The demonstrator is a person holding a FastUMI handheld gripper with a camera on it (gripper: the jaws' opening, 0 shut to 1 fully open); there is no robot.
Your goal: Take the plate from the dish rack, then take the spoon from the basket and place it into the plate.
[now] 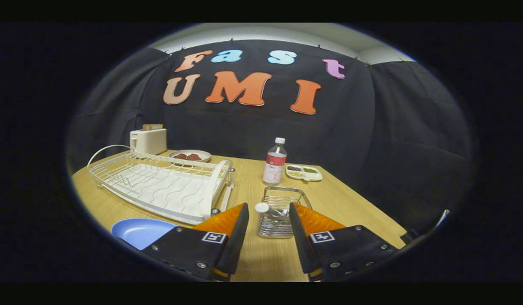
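The wooden tabletop (346, 203) holds a white dish rack (159, 184). The blue plate (138, 231) lies beside the wide-open, empty hand-held gripper (268, 212). Just ahead, the basket (280, 214) holds the spoon (265, 208).

One table (350, 203) carries one white dish rack (159, 186), one blue plate (138, 232), one wire basket (280, 216) with one spoon (268, 209), one bottle (274, 163), one toaster (148, 140), one dish of food (190, 156) and one divided tray (304, 172). One claw (268, 220) has two fingers, spread apart, pressing on nothing.
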